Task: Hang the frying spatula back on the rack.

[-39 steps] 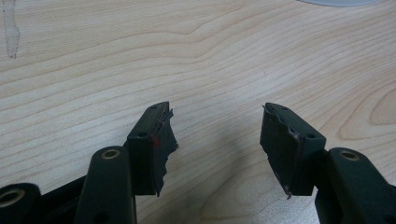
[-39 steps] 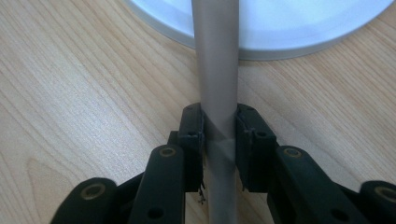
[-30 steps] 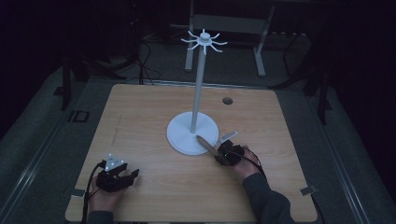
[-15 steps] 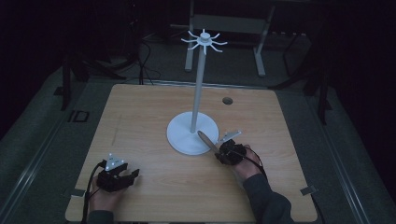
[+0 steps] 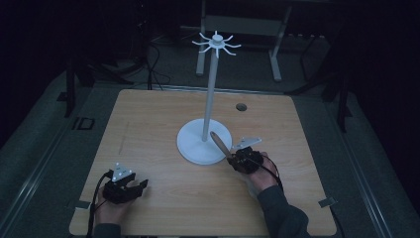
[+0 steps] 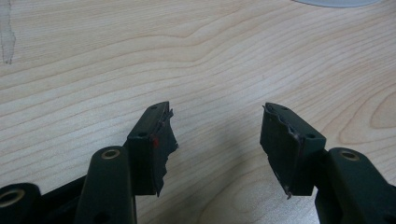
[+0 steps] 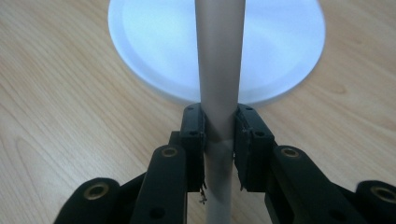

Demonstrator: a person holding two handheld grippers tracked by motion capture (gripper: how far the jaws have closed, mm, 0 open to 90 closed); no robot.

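A white stand has a round base (image 5: 194, 148), a tall pole (image 5: 210, 89) and a ring of hooks (image 5: 216, 42) at the top. It stands mid-table. My right gripper (image 5: 232, 154) sits just right of the base, shut on a tan round stick (image 5: 220, 143) that slants up-left over the base toward the pole. In the right gripper view the stick (image 7: 219, 70) is clamped between the jaws of the right gripper (image 7: 218, 126), over the white base (image 7: 285, 46). My left gripper (image 5: 142, 184) rests at the table's near left, open and holding nothing (image 6: 217, 126).
The wooden table (image 5: 148, 124) has a small dark hole (image 5: 241, 106) behind the stand and tape marks (image 5: 324, 202) at the front corners. Cables and metal frame legs (image 5: 275, 59) stand on the dark floor beyond the far edge.
The stick's far tip has risen and moved closer to the pole in the right gripper. The left gripper has stayed put.
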